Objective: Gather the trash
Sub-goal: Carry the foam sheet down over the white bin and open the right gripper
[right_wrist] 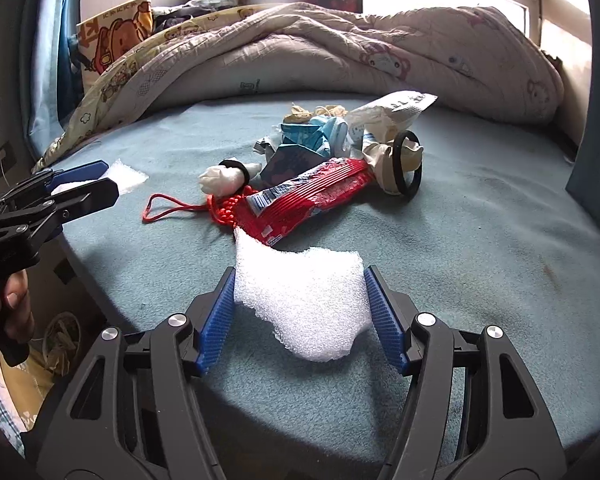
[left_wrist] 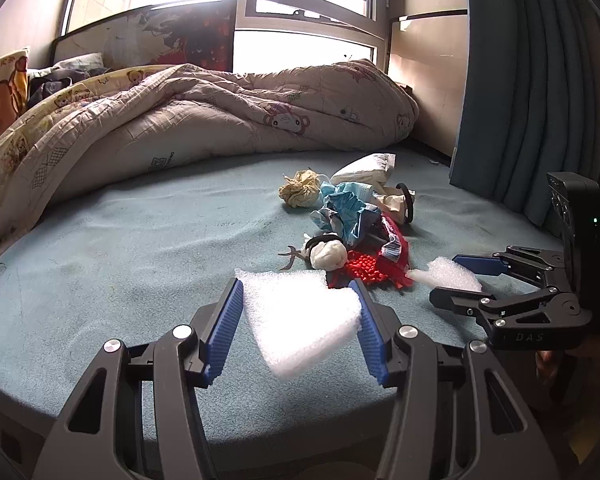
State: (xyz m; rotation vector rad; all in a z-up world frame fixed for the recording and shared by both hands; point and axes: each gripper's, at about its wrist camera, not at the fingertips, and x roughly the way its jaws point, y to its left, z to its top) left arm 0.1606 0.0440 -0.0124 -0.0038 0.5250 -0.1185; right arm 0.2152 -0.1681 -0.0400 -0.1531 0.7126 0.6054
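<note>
A white foam piece (left_wrist: 304, 320) is pinched between the blue pads of the left gripper (left_wrist: 300, 296). A second foam piece (right_wrist: 304, 300) is clamped likewise in the right gripper (right_wrist: 300, 280). Beyond both sets of jaws, the trash pile (right_wrist: 312, 168) (red wrapper (right_wrist: 308, 196), blue crumpled paper (left_wrist: 346, 212)) is seen on the bed (left_wrist: 140, 240).

You see a bed (right_wrist: 500, 220) with a blue-grey sheet. On it lie a bunched quilt (left_wrist: 220, 120), a cartoon pillow (right_wrist: 116, 40), and a trash heap: red wrapper (right_wrist: 300, 200), blue crumpled packaging (left_wrist: 348, 208), white pouch (left_wrist: 364, 168), yellow paper wad (left_wrist: 300, 192).
</note>
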